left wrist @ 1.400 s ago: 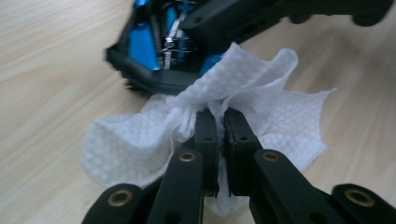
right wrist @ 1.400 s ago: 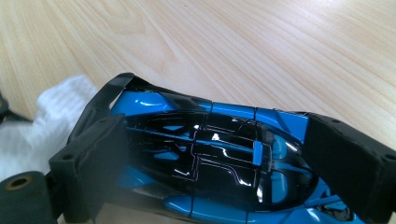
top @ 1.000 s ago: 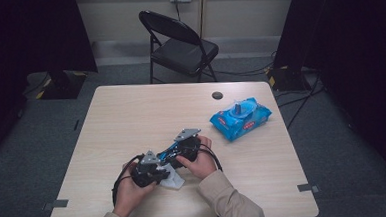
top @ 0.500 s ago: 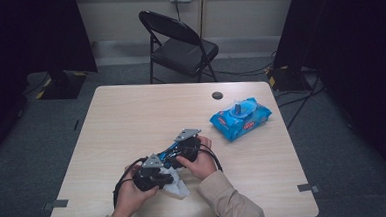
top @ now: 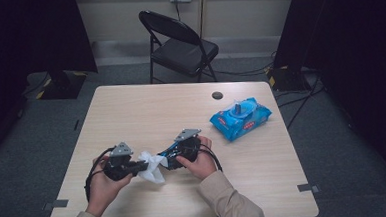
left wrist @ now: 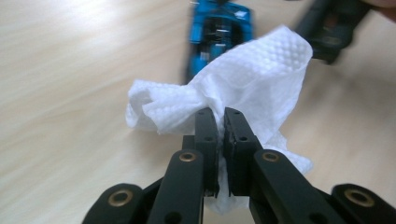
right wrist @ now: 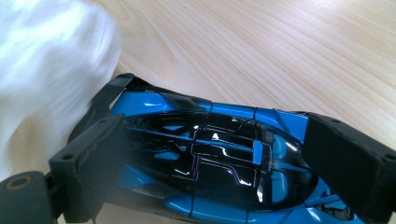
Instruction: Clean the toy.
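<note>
Near the front edge of the tabletop (top: 131, 106), left of its middle, the high view showed the left claw (top: 143, 165) clenched on a white wipe (top: 151, 166), with the right claw (top: 169, 157) just beside it gripping a blue toy car (top: 171, 152). A blue wipes pack (top: 240, 118) lay well apart, toward the right edge.

Along the left claw's own view, its jaws stood pinched together on the wipe (left wrist: 224, 93), and the car (left wrist: 217, 35) lay straight ahead beyond the cloth, its long axis pointing away.

From the right claw's view, the jaws were grasping the car (right wrist: 210, 158) across its width, the blurred wipe (right wrist: 51, 65) just off its nose; the left hand looked better placed to make the next wiping pass.
</note>
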A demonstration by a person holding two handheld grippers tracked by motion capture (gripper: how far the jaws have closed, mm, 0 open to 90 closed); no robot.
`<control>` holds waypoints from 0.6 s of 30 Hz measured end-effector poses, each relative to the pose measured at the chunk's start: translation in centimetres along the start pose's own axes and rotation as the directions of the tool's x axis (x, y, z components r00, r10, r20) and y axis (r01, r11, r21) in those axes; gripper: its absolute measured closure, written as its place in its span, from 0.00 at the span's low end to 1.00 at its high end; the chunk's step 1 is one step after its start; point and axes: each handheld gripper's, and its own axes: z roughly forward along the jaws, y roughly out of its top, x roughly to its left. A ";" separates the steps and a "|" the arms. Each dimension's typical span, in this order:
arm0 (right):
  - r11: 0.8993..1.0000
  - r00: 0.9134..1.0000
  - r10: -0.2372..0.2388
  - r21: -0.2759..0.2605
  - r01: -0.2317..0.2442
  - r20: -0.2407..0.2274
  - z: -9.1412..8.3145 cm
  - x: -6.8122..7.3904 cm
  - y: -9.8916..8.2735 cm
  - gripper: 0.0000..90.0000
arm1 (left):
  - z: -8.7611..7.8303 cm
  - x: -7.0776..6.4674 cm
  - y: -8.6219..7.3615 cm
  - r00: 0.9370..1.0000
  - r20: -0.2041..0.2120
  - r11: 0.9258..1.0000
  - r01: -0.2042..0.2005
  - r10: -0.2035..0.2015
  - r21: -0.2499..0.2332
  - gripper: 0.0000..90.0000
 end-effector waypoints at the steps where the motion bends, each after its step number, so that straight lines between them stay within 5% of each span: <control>1: 1.000 1.000 0.001 0.000 -0.001 0.000 0.0 0.0 0.0 0.08 | 0.1 0.4 0.0 1.000 -0.013 1.000 0.015 -0.015 -0.009 0.95; 7: 1.000 1.000 0.001 0.000 -0.001 -0.001 0.0 0.0 0.0 0.08 | 2.2 1.5 0.5 0.996 -0.074 0.999 0.041 -0.041 0.007 0.95; 14: 1.000 1.000 0.001 -0.001 -0.001 -0.001 0.0 0.0 0.0 0.08 | 5.5 0.7 1.0 0.997 -0.078 0.999 0.032 -0.029 0.038 0.94; 18: 1.000 1.000 0.001 -0.001 -0.001 0.000 0.0 -0.1 0.0 0.08 | 6.1 0.5 1.0 0.996 -0.078 0.998 0.035 -0.032 0.045 0.94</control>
